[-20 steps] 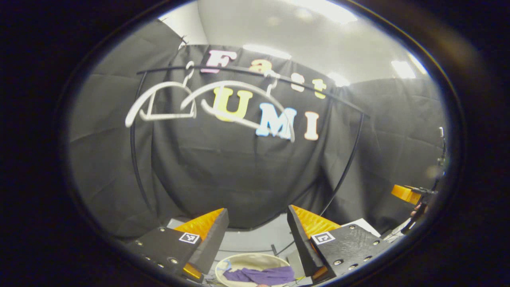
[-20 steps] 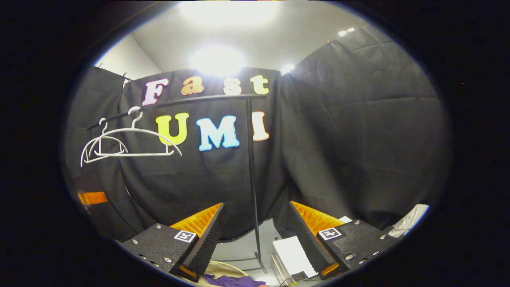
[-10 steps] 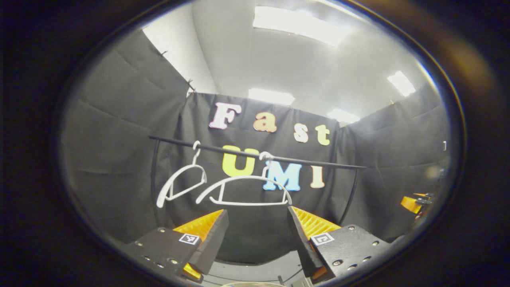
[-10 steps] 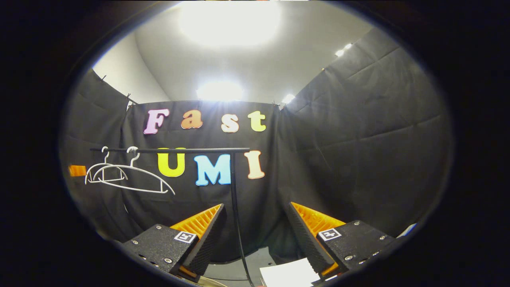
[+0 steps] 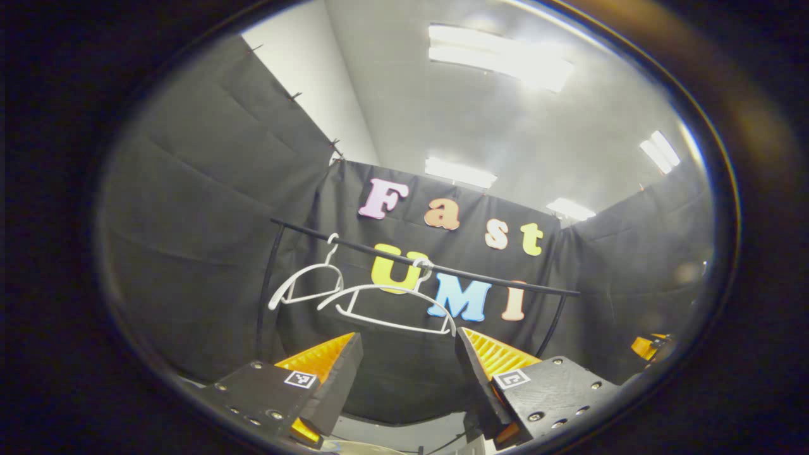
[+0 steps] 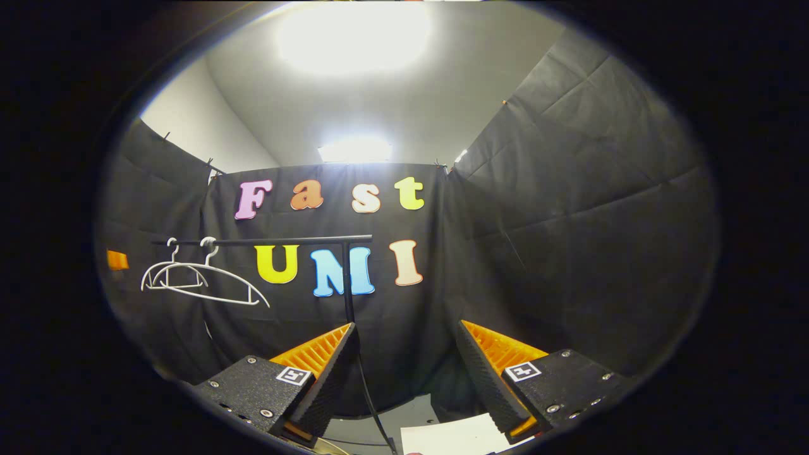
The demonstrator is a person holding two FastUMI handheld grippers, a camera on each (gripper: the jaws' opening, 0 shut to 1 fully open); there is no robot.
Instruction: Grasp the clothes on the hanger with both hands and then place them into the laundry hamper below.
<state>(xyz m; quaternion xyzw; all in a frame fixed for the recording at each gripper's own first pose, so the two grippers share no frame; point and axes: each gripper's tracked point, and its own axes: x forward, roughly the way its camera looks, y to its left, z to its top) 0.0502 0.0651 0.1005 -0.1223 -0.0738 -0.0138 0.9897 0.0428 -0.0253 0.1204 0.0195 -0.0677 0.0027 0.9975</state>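
Both grippers, left (image 5: 409, 373) and right (image 6: 407, 370), hung released and empty as I aimed them upward, bare white hangers (image 5: 385, 303) on the black rail (image 5: 442, 272) well ahead, left of my right gripper.

A black clothes rail (image 5: 442, 270) crosses the far side of the booth, its upright post (image 6: 347, 284) standing ahead in the right gripper view. Ceiling lights (image 5: 499, 54) glare overhead. A white flat object (image 6: 449, 438) lies on the near floor.
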